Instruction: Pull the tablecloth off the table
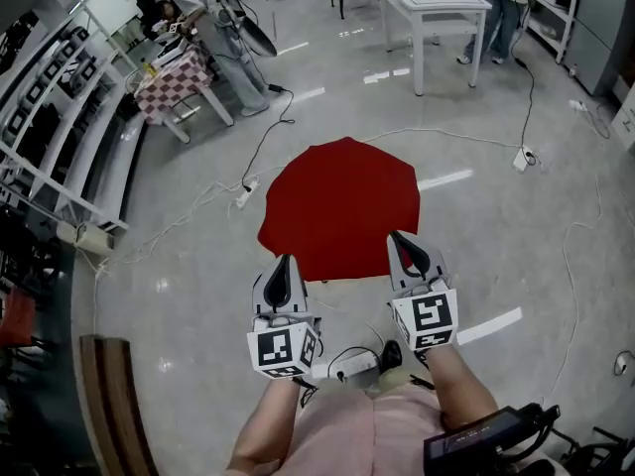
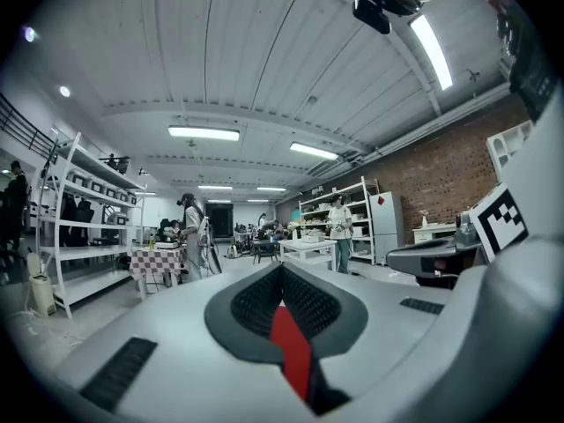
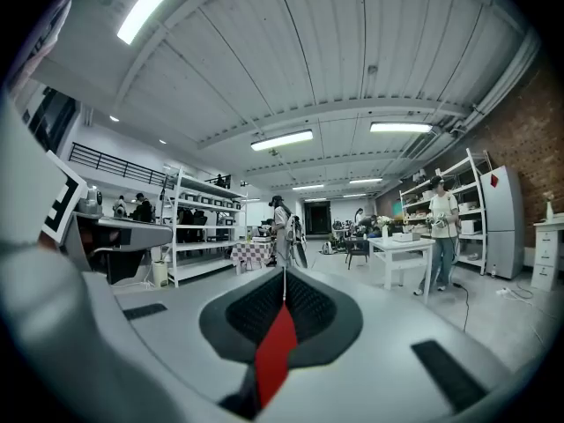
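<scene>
Red tablecloth (image 1: 340, 206), near edge pinched in fingers of left gripper (image 1: 285, 266) and right gripper (image 1: 400, 244), underside hidden.

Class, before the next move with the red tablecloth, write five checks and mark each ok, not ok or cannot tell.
1. Left claw shut on the red fabric tablecloth: ok.
2. Right claw shut on it: ok.
3. Nothing lying on the cloth: ok.
4. Cloth off its table: cannot tell, nothing shows beneath it.
5. Floor nearby free of cables: not ok, a white cable lies beside the cloth's left edge.
</scene>
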A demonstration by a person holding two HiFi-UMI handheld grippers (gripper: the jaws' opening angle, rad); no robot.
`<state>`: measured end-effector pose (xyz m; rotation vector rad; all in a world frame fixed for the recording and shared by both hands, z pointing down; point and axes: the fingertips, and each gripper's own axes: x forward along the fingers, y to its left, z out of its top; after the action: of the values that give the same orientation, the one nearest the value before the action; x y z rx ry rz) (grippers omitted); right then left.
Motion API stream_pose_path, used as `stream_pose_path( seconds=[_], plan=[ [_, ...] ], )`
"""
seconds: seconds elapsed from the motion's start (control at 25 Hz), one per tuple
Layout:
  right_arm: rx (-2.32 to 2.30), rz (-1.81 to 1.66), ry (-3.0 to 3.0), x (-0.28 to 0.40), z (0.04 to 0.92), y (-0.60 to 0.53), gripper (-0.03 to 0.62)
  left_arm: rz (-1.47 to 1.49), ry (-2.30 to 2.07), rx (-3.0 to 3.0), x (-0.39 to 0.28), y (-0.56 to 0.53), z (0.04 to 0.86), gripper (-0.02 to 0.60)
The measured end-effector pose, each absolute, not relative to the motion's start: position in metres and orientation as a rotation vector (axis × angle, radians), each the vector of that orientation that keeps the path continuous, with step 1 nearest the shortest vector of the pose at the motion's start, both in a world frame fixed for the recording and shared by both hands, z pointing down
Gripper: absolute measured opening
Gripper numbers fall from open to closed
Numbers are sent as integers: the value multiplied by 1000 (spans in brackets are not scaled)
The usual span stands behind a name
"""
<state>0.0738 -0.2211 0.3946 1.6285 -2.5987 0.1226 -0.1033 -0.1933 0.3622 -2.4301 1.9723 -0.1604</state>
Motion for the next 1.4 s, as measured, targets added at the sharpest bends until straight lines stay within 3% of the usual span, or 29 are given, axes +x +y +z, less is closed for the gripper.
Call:
stream_pose_path(
  seconds=[1.0, 1.4],
  plan=[
    [1702, -32, -2494, -32, 392, -315, 20, -16, 1793, -2534, -209, -312, 362, 25],
    [1642, 25, -2472, -34, 430, -317, 21, -99, 1735, -2623, -197, -315, 408, 25]
  ],
)
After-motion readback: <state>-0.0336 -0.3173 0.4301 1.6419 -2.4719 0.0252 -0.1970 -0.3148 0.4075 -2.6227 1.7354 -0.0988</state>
